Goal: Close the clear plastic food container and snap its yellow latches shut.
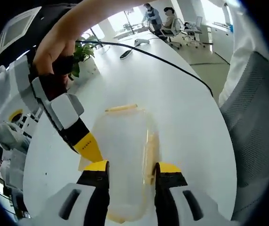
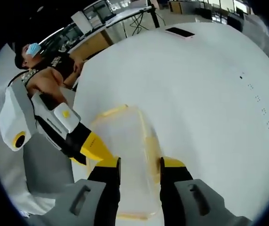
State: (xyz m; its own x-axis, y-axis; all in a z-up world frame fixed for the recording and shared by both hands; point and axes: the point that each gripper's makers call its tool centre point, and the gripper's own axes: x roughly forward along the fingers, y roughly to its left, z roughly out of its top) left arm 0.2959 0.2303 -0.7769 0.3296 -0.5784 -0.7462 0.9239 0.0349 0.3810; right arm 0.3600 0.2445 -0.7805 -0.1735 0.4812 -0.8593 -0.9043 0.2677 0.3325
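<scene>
The clear plastic container (image 1: 125, 136) lies on the white table (image 1: 186, 103), lid on. Its yellow latches show at the far end (image 1: 121, 108), along the right side (image 1: 149, 150) and at the near end (image 1: 118, 217). My left gripper (image 1: 132, 165) hangs over it, jaws apart above the lid. My right gripper (image 1: 88, 147), held by a hand, reaches in from the upper left, its yellow tip at the container's left edge. In the right gripper view my right gripper (image 2: 140, 162) stands with jaws apart over the container (image 2: 125, 136). There the left gripper (image 2: 94, 146) touches its left side.
A potted plant (image 1: 83, 52), a black cable (image 1: 162, 59) and small dark devices (image 1: 125, 54) lie at the table's far end. A grey chair (image 1: 257, 127) stands to the right. A dark phone (image 2: 180, 31) lies far across the table (image 2: 200, 84). A person (image 2: 43, 80) stands at the left.
</scene>
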